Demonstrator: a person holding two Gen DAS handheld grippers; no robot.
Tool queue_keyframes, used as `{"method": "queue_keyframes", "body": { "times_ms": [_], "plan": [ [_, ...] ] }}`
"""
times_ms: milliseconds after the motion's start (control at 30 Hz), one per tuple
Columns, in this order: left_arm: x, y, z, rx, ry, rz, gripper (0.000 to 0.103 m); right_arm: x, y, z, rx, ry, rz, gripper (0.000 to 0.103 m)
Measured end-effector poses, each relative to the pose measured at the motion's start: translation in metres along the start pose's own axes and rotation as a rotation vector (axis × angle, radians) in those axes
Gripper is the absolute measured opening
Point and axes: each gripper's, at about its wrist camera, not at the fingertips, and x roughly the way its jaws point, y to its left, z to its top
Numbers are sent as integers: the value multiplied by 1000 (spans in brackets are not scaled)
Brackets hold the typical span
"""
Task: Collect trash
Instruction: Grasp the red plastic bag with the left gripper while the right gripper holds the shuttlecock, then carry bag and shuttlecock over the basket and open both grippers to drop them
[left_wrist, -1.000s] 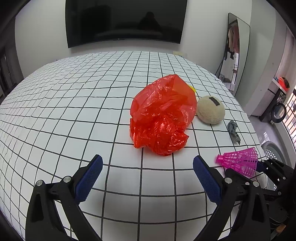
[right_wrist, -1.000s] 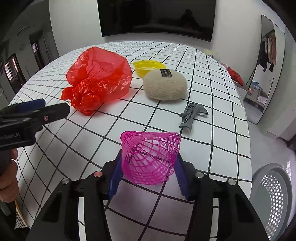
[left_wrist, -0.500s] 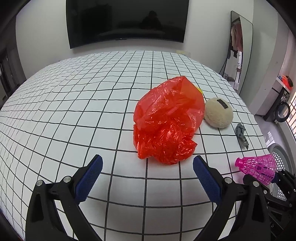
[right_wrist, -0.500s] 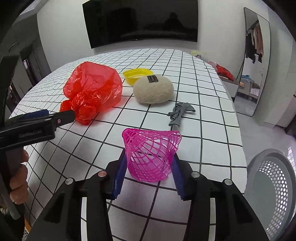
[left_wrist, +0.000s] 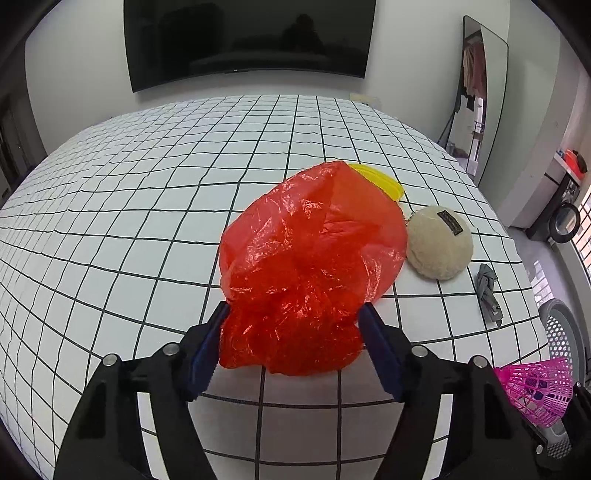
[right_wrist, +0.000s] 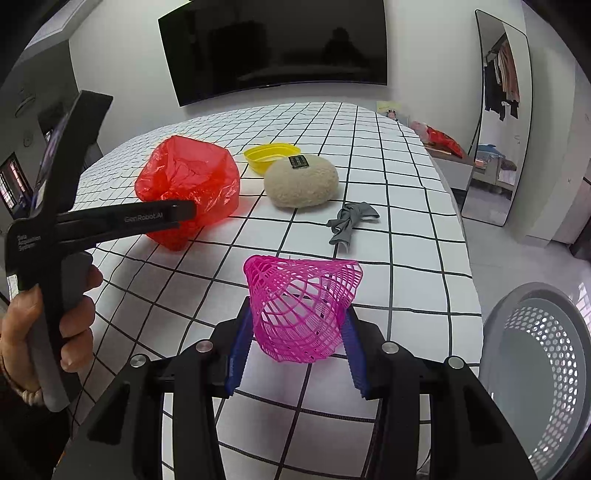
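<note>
Straddling crumpled translucent red bag (left_wrist: 306, 266), left gripper (left_wrist: 291, 343) spread; right gripper (right_wrist: 295, 350) clamps pink shuttlecock (right_wrist: 301, 306).

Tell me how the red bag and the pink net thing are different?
The red plastic bag is crinkly, see-through film; the pink mesh cone is stiff lattice with holes. The bag sits on the checked table between the open left gripper; the cone is lifted, pinched by the right gripper. Both are bright.

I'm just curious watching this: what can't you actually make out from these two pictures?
- Red bag contents: crumpled plastic hides them in both views.
- Yellow bowl: mostly behind the bag in the left wrist view.
- Label on the beige pouch: too small to read.
- Grey basket: cut off by the right wrist view's edge.
</note>
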Motion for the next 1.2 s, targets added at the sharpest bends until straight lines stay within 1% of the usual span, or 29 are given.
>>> {"method": "queue_keyframes", "body": {
  "times_ms": [67,133,233,267,300,567,833,1000,1200],
  "plan": [
    [-2,0,-2,2,-4,-5,56,0,-1,0,4,-1,0,44],
    [-7,3,-2,-5,-15,-15,49,-1,-1,-1,7,-1,1,44],
    [-16,8,-4,-16,-29,-32,45,-2,-2,-3,13,-1,3,44],
    [-19,9,-5,-15,-35,-34,39,-2,-2,-3,15,0,4,44],
    [-21,9,-6,-12,-39,-37,37,-1,-2,-3,18,1,5,44],
    [-43,15,-8,-15,-76,-56,35,-6,-5,-5,30,-6,7,44],
    [-76,9,-8,2,-151,-78,35,-15,-6,-5,37,-27,0,44],
    [-86,-7,-6,29,-169,-102,35,-28,-15,-7,59,-46,-17,44],
    [-92,-43,-15,85,-161,-169,35,-43,-36,-16,104,-61,-46,44]
  ]
}}
